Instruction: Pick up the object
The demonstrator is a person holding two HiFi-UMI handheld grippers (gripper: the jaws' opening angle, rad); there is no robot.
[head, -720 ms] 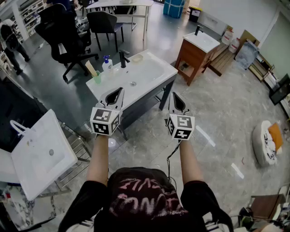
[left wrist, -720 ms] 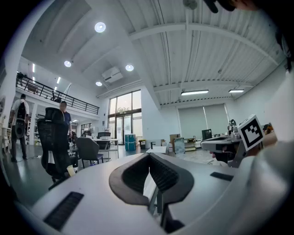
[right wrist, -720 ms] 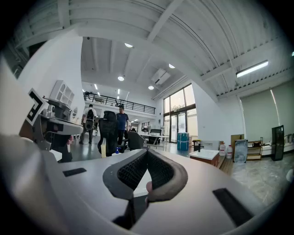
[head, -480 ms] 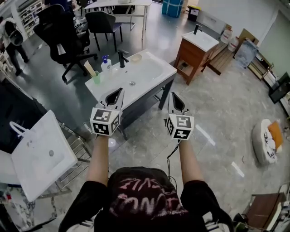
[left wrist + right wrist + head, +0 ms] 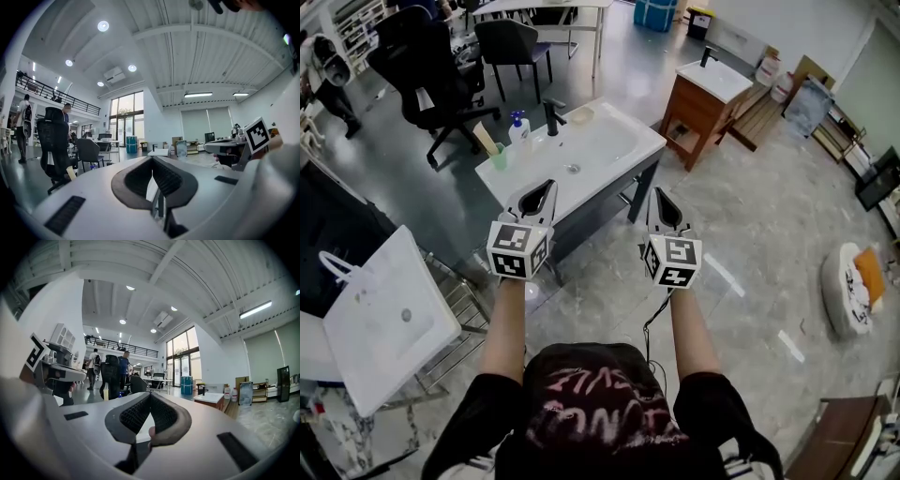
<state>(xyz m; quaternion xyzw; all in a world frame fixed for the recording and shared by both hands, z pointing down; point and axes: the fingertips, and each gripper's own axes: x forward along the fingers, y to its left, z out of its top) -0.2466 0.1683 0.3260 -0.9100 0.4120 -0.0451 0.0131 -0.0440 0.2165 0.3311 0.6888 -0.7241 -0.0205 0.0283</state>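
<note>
Left tongs [image 5: 547, 187], right tongs [image 5: 660, 196] pressed together, empty — I'd spread them before reaching the sink top [image 5: 614, 142] ahead.

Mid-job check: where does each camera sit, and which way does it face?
Head view: on the person's head, looking steeply down at the white sink; both forearms, the left hand-held gripper and right hand-held gripper show.
Left gripper view: rides that gripper, level across the hall; its shut jaws show.
Right gripper view: same, on the right; shut jaws show.
Shared: both gripper views see the blue bin.
</note>
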